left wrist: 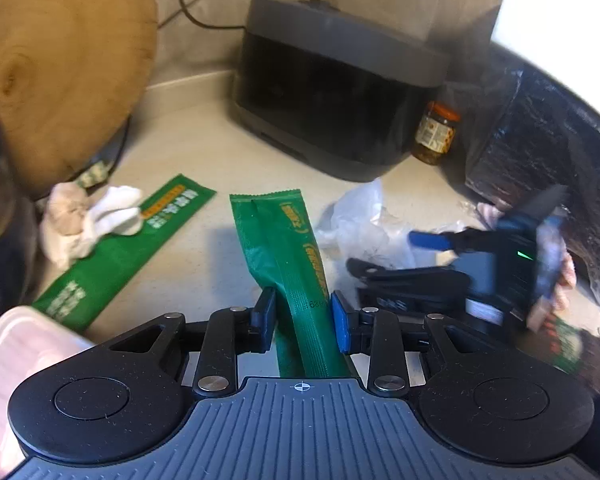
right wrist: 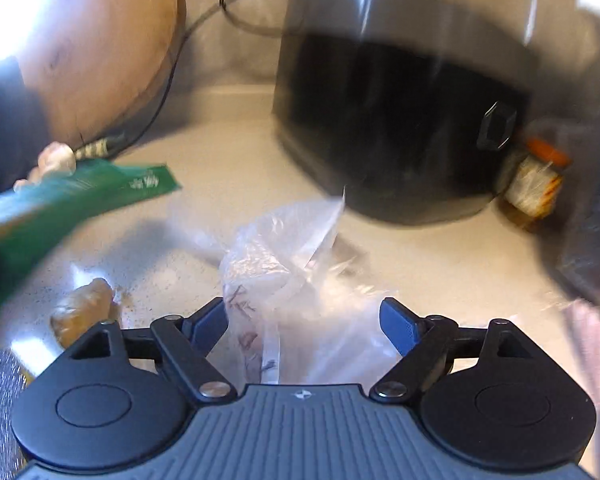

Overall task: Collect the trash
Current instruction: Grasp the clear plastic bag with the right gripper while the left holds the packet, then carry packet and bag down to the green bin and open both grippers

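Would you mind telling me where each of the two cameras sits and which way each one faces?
Left wrist: on the left gripper, looking along its fingers over the counter; they flank a green wrapper; the right gripper shows at right.
Right wrist: on the right gripper, looking forward over a clear plastic bag between its open fingers.
Shared: the black appliance, orange-lidded jar, wooden board.
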Demonstrator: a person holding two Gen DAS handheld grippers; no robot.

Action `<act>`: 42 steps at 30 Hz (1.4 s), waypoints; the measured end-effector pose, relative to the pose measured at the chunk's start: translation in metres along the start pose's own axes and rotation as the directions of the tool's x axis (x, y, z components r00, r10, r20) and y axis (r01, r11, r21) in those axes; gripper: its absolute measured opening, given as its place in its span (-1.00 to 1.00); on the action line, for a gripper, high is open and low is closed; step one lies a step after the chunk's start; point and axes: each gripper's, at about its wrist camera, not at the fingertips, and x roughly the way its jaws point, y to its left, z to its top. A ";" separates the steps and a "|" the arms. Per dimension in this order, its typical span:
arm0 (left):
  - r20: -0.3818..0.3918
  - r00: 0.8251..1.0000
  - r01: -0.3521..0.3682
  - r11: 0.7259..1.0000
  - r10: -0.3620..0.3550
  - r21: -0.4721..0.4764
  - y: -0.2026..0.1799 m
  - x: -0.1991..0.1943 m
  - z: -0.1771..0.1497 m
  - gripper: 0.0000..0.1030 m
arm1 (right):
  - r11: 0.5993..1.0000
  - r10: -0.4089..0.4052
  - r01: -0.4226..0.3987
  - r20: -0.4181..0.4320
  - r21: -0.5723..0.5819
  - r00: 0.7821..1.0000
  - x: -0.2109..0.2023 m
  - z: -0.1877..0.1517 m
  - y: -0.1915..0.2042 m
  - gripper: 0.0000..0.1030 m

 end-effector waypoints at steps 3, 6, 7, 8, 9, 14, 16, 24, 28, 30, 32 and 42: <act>0.018 1.000 -0.006 1.000 0.006 -0.003 0.004 -0.015 -0.009 -0.34 | 1.000 -0.007 0.007 -0.004 0.012 1.000 -0.001 0.004 0.009 0.56; 0.031 1.000 0.001 1.000 -0.001 -0.002 0.006 -0.028 -0.016 -0.34 | 0.998 0.042 -0.041 -0.022 0.042 0.999 -0.013 0.008 0.015 -0.44; 0.036 0.999 0.009 1.000 -0.009 -0.002 0.007 -0.031 -0.018 -0.34 | 0.998 0.045 -0.044 -0.022 0.041 0.999 -0.019 0.009 0.017 -0.58; 0.041 0.999 0.017 1.000 -0.017 -0.003 0.008 -0.034 -0.020 -0.34 | 0.999 0.043 -0.043 -0.012 0.034 0.999 -0.027 0.010 0.021 -0.61; 0.046 0.999 0.027 1.000 -0.026 -0.002 0.009 -0.037 -0.021 -0.34 | 0.999 0.043 -0.043 -0.006 0.024 0.999 -0.036 0.011 0.025 -0.63; 0.054 0.994 0.089 0.996 -0.091 0.032 0.003 -0.047 -0.028 -0.34 | 0.999 0.042 -0.043 0.061 0.014 0.997 -0.091 0.012 0.034 -0.81; 0.048 0.991 0.125 0.990 -0.128 0.062 -0.003 -0.049 -0.029 -0.34 | 0.998 0.032 -0.037 0.087 0.053 0.996 -0.115 0.008 0.031 -0.82; -0.106 0.919 0.391 0.910 -0.379 0.139 -0.047 -0.034 -0.045 -0.34 | 0.946 -0.138 0.101 0.103 0.307 0.985 -0.208 -0.051 -0.009 -0.85; -0.278 0.832 0.528 0.840 -0.481 0.127 -0.079 -0.008 -0.065 -0.36 | 0.879 -0.258 0.213 0.049 0.426 0.965 -0.245 -0.101 -0.030 -0.85; -0.380 0.781 0.573 0.811 -0.496 0.119 -0.099 0.009 -0.079 -0.46 | 0.833 -0.311 0.272 0.002 0.482 0.950 -0.258 -0.129 -0.039 -0.85; -0.491 0.723 0.601 0.793 -0.486 0.102 -0.117 0.033 -0.096 -0.47 | 0.779 -0.350 0.320 -0.050 0.539 0.936 -0.269 -0.158 -0.050 -0.85; -0.686 0.642 0.556 0.824 -0.343 0.108 -0.174 0.136 -0.171 -0.59 | 0.543 -0.386 0.453 -0.269 0.707 0.882 -0.267 -0.278 -0.083 -0.86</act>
